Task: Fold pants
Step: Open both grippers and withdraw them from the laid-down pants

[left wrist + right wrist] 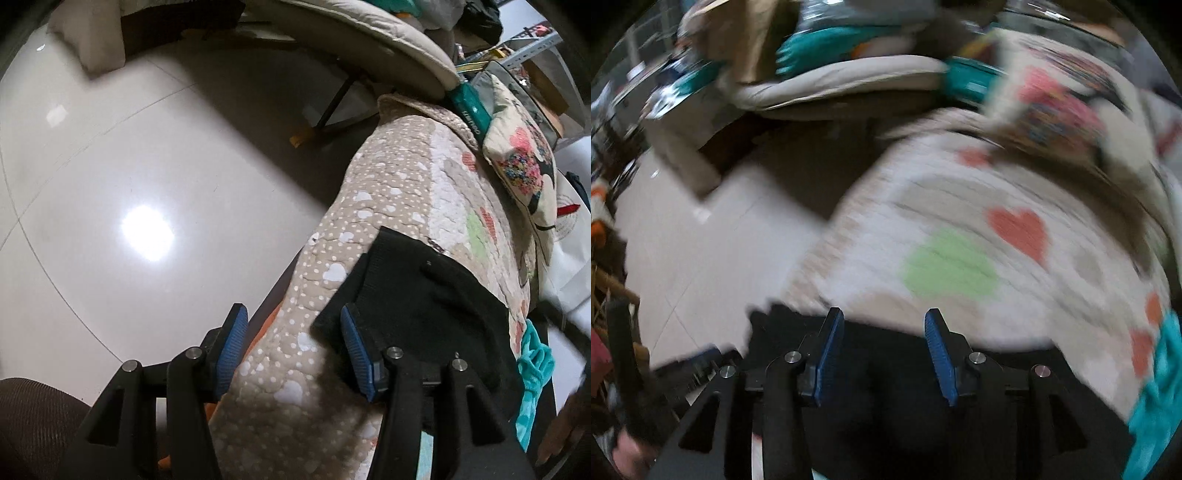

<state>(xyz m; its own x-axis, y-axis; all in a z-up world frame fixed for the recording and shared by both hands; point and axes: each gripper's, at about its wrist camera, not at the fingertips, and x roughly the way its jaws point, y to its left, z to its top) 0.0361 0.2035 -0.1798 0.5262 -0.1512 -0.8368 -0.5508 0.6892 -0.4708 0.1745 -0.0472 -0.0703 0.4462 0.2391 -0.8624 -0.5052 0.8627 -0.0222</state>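
Pants: black, lying on the quilt, at its near end. In the left wrist view one corner points toward the far side and another hangs over the quilt's left edge. In the right wrist view the pants fill the near strip beneath the gripper; the frame is heavily motion-blurred, so fold lines cannot be read.

Left gripper: jaws spread wide, nothing between them. The right blue pad sits just at the near left corner of the pants; contact cannot be confirmed. The left blue pad is off the quilt edge, over the floor.

Right gripper: jaws spread, holding nothing, positioned over the far edge of the pants.

Quilt: beige with white dots and hearts along the left border, white centre with a green heart and red hearts. A teal cloth lies just right of the pants. A patterned cushion rests at the far right of the quilt. A beige padded cushion is beyond the far end. Floor is glossy white tile with a bright reflection.
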